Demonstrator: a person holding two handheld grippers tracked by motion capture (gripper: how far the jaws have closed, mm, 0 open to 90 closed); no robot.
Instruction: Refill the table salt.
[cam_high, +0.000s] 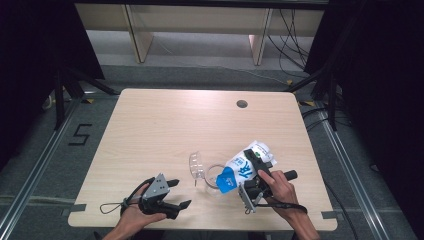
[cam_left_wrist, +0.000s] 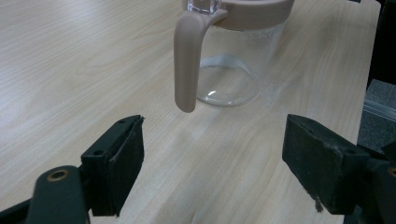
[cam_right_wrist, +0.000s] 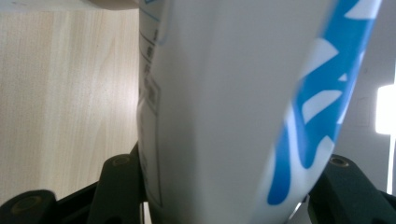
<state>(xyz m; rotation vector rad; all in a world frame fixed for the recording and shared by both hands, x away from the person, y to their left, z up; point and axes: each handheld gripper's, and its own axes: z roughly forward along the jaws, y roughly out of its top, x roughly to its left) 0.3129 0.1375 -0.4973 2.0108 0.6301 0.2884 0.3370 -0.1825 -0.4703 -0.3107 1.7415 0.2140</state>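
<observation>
A clear jug (cam_high: 214, 179) with a beige rim and handle (cam_left_wrist: 184, 60) stands on the table near the front middle. Over its mouth leans a white carton with blue print (cam_high: 244, 169), its blue end lowest. My right gripper (cam_high: 257, 162) is shut on the carton's sides, and in the right gripper view the carton (cam_right_wrist: 224, 93) sits between both jaws of that gripper (cam_right_wrist: 224, 186). My left gripper (cam_high: 181, 193) rests low at the front left, open and holding nothing. The left gripper view has the jug (cam_left_wrist: 233, 70) just beyond its spread gripper (cam_left_wrist: 212, 158).
The pale wooden table (cam_high: 165, 125) has a round cable hole (cam_high: 242, 104) at the back right. A clear curved piece (cam_high: 196, 165) stands at the jug's left side. Dark stand legs and cables lie on the floor around the table.
</observation>
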